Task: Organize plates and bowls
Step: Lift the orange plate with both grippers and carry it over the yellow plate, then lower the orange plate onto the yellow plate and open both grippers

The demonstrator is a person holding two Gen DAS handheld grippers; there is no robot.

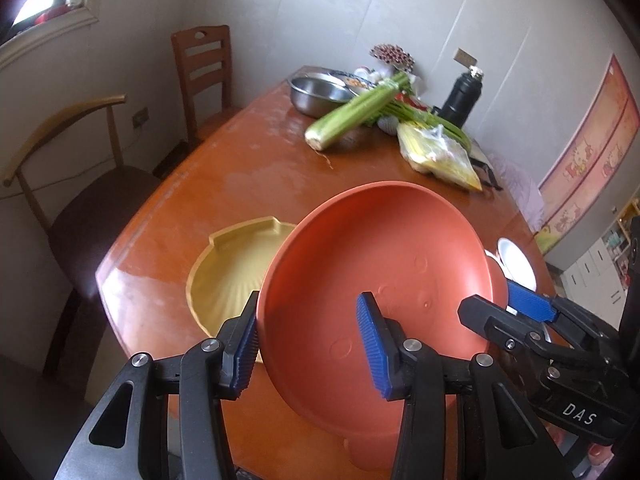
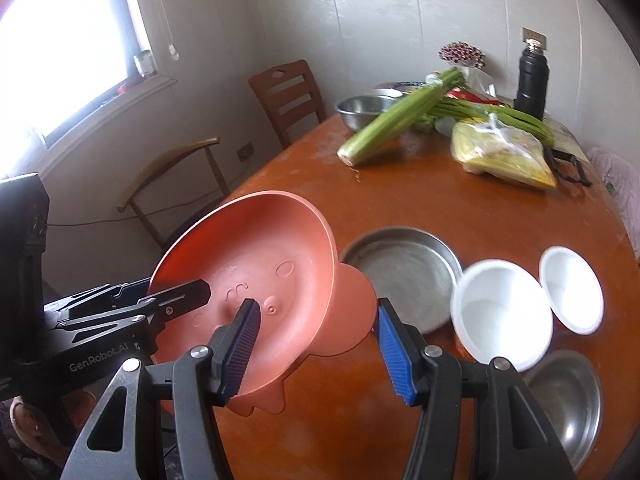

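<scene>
The orange pig-faced bowl (image 1: pixel 380 280) is off the table (image 1: pixel 248 168), tilted, carried between both tools. The left gripper (image 1: pixel 308 344) has its jaws clamped across the bowl's left wall, one pad outside, one inside. The right gripper (image 2: pixel 316 348) has its jaws closed across the opposite side, one pad inside the bowl, the other outside by the ear-shaped tab.

Just beyond the left jaws lies the yellow plate (image 1: pixel 228 264); beyond the right jaws lie a metal pan (image 2: pixel 400 276) and two white bowls (image 2: pixel 500 316).

Procedure, as judged: keep both grips steady and move the hands together so the rim does not twist. Level the bowl before lowering it. Release only once the base rests flat.
</scene>
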